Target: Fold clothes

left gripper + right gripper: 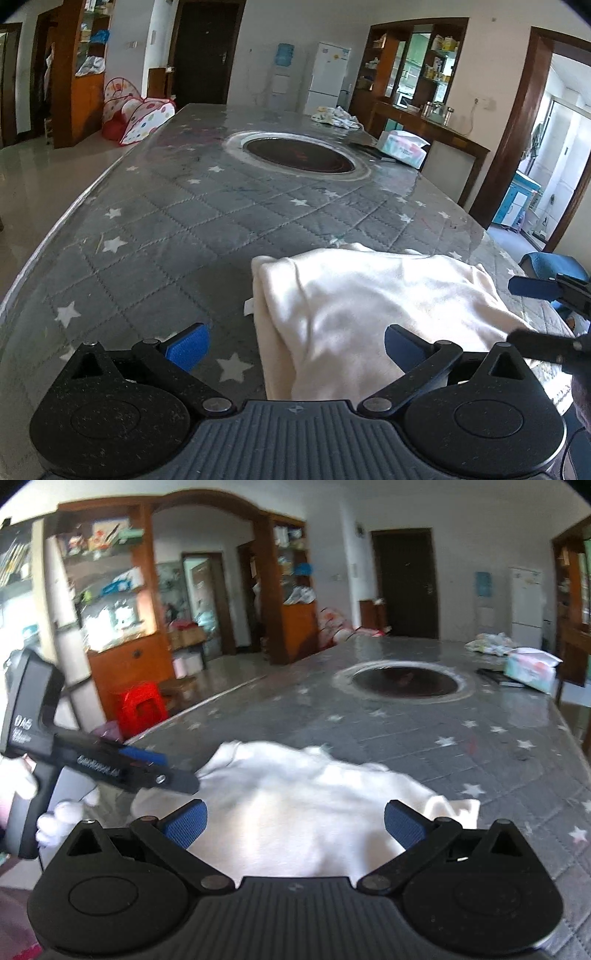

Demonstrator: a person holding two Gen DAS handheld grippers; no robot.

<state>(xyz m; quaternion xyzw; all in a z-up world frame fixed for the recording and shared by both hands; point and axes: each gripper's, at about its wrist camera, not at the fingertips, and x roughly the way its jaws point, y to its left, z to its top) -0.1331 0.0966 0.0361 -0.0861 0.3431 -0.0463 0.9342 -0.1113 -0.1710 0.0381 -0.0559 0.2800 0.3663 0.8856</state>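
Left wrist view, left to right: the left gripper (293, 349), black with blue ribbed pads, occupied the bottom of the frame with its jaws wide apart and nothing between them; the left pad (188, 345) hung over the grey quilted star-patterned table cover (155, 236), the right pad over cloth. The cream-white soft fabric garment (354, 295) lay bunched in the lower centre to lower right of the frame, near the table's close edge. A round dark inset hob (301, 155) sat in the upper centre. The right gripper (532, 314) entered at the right edge, jaws apart. Right wrist view, left to right: a white-gloved hand (55, 819) held the left gripper (162, 771) at the left edge, its tips at the garment's (295, 812) left corner. The right gripper (293, 827) spanned the bottom centre, jaws spread wide above the cloth, gripping nothing.
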